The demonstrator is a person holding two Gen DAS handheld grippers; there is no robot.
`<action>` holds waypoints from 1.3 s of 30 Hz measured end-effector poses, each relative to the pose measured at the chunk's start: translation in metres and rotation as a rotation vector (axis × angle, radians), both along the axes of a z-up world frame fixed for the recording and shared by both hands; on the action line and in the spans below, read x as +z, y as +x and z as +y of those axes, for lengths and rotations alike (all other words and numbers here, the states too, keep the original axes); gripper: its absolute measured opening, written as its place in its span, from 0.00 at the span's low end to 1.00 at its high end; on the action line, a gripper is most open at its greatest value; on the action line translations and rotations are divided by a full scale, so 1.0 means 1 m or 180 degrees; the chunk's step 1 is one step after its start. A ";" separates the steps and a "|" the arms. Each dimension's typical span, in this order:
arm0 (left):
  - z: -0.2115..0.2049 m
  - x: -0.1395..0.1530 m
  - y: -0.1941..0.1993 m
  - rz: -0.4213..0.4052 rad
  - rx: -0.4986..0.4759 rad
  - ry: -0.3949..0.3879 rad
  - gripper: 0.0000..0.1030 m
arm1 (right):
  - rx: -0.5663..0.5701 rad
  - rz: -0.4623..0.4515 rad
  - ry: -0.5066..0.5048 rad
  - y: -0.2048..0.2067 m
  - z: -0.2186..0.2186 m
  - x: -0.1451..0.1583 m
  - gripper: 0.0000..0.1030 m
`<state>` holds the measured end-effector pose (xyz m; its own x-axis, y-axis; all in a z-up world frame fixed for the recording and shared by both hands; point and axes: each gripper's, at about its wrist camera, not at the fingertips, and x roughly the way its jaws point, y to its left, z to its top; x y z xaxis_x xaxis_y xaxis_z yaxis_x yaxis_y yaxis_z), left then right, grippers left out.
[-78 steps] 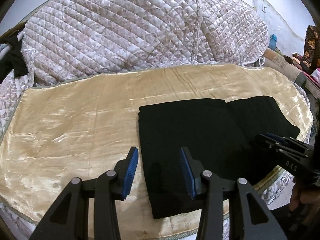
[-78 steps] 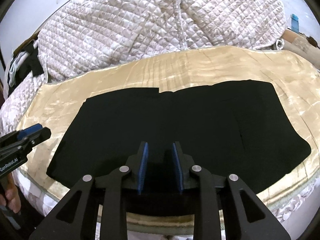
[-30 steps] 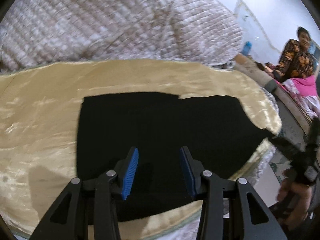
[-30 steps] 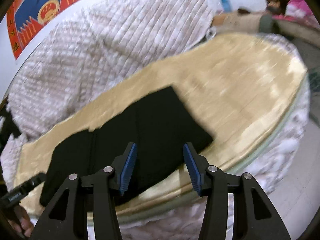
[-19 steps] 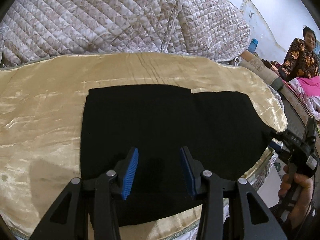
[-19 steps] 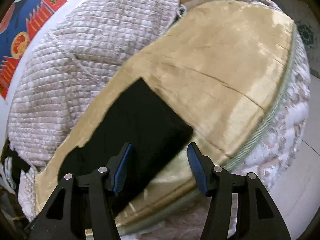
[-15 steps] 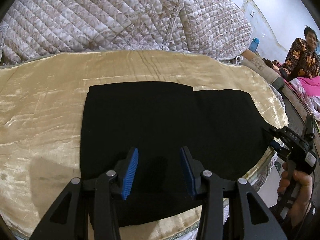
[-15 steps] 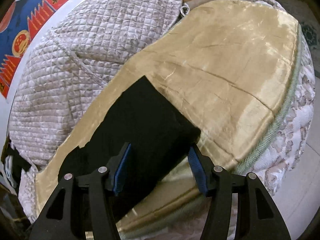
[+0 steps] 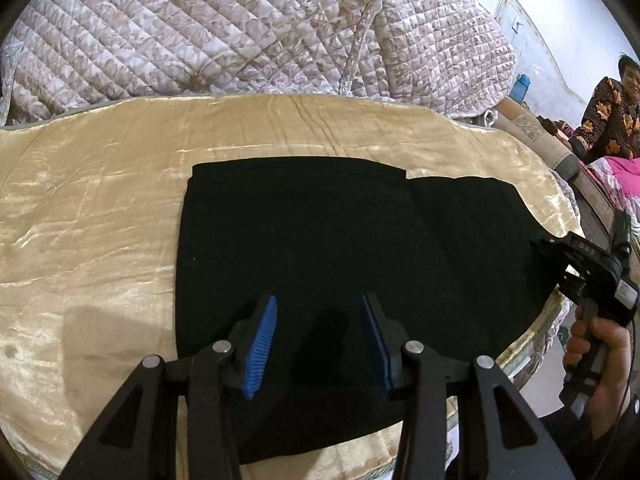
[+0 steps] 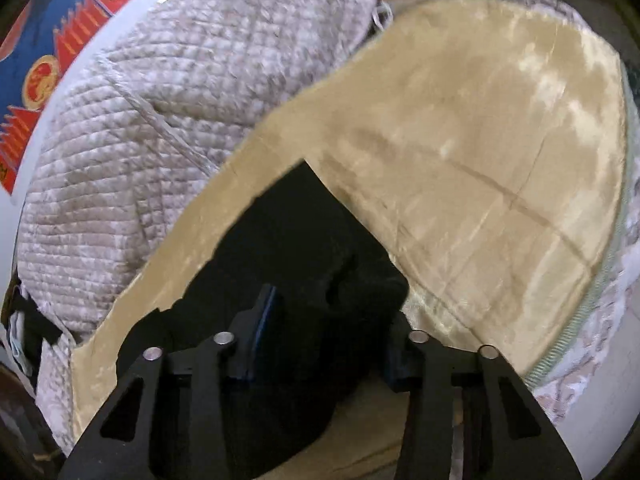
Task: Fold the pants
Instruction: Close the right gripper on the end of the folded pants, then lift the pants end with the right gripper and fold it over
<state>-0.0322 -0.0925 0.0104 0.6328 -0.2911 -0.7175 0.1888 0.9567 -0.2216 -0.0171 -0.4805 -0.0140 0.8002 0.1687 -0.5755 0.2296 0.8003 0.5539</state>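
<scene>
Black pants: flat on gold bedspread, partly folded; further fold pending. Left gripper: jaws open, empty, above cloth. Right gripper: jaws just closing around the pants' end corner; grip unconfirmed.

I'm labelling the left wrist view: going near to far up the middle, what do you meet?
left gripper → black pants → golden satin cover → quilted bedding

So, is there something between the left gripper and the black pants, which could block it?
Nothing visible. The left gripper hangs open right above the black pants, which lie flat on the golden cloth; only air is between its blue pads and the fabric.
</scene>
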 end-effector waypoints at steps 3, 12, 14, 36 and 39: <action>0.000 0.000 -0.001 -0.0006 0.0017 0.0010 0.45 | 0.0019 -0.0049 -0.0058 0.002 0.002 0.009 0.26; 0.018 0.007 -0.001 -0.0063 0.0187 0.0097 0.45 | 0.0422 -0.0364 -0.0105 -0.009 0.036 0.052 0.21; 0.026 0.009 -0.001 -0.0089 0.0252 0.0110 0.45 | 0.0559 -0.0439 -0.0117 -0.011 0.048 0.061 0.21; 0.114 0.009 -0.004 -0.0042 0.0866 -0.0018 0.45 | 0.2388 -0.0179 -0.0867 0.000 0.262 0.033 0.21; 0.117 0.011 -0.006 -0.0071 0.0871 -0.0036 0.45 | 0.2333 -0.0404 -0.0944 -0.009 0.262 0.054 0.21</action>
<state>-0.0384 0.0242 0.0218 0.7047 -0.1152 -0.7001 -0.0712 0.9702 -0.2314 -0.0263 -0.2189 0.0403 0.6072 0.5312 -0.5909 -0.4623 0.8410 0.2809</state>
